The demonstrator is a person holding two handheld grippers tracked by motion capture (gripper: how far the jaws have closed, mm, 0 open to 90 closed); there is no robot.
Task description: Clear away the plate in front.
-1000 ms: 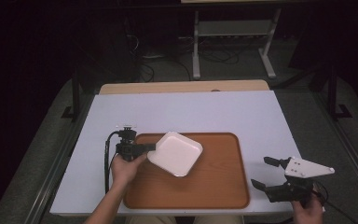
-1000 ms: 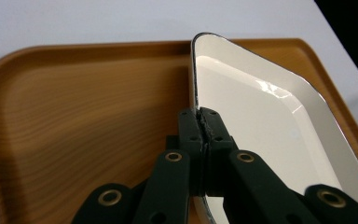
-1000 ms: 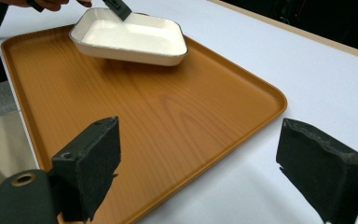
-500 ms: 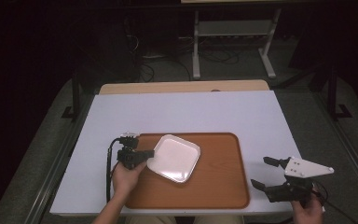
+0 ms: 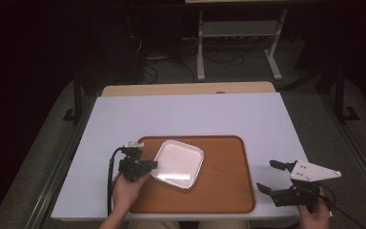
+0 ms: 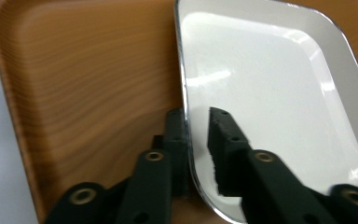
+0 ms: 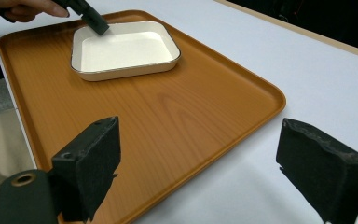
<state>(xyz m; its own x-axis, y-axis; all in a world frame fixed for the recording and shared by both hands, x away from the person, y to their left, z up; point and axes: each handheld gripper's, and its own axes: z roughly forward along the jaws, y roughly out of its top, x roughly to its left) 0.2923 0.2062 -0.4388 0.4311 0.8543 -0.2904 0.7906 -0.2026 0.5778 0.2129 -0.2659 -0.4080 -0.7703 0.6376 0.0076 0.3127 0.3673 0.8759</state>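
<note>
A white square dish with a thin dark rim lies on the left half of a wooden tray. My left gripper is shut on the dish's near-left rim. In the left gripper view the rim runs between the two jaws, with my left gripper over the dish and the tray. My right gripper stands open off the tray's right edge, nothing between its jaws. The right gripper view has my right gripper wide open in front of the tray, the dish and the left gripper beyond.
The tray sits at the near middle of a white table with a wooden far edge. A metal stand and cables stand on the dark floor behind. Bare white surface lies beyond and to both sides of the tray.
The dish, held tilted above the tray a second ago, has come down and now lies flat on it. The left hand drew slightly nearer. The right gripper has stayed put.
</note>
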